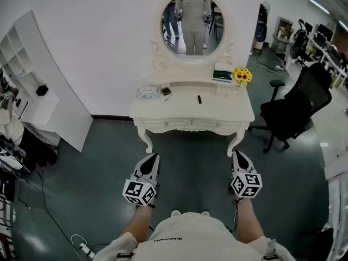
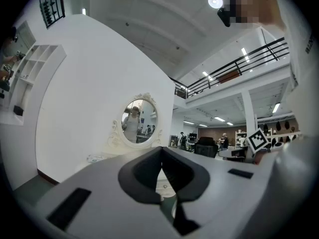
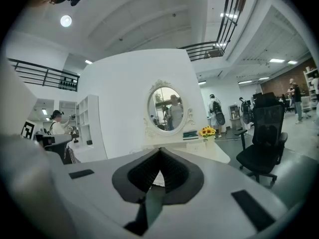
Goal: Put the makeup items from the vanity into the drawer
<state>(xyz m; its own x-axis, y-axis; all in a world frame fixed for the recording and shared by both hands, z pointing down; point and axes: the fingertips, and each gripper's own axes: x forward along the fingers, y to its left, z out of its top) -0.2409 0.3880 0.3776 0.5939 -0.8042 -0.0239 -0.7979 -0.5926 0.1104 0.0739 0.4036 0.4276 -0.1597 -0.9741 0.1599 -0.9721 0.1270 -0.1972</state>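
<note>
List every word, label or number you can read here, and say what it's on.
No text reads clearly.
Shirt print: upside down, blurred, unreadable.
Green book on the vanity: too small.
Packet on the vanity: too small.
Cubes on the left gripper and right gripper: square marker patterns, no letters.

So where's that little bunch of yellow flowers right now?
In the head view the yellow flowers stand on the back right corner of the vanity, beside a flat green item, just right of the oval mirror.
</note>
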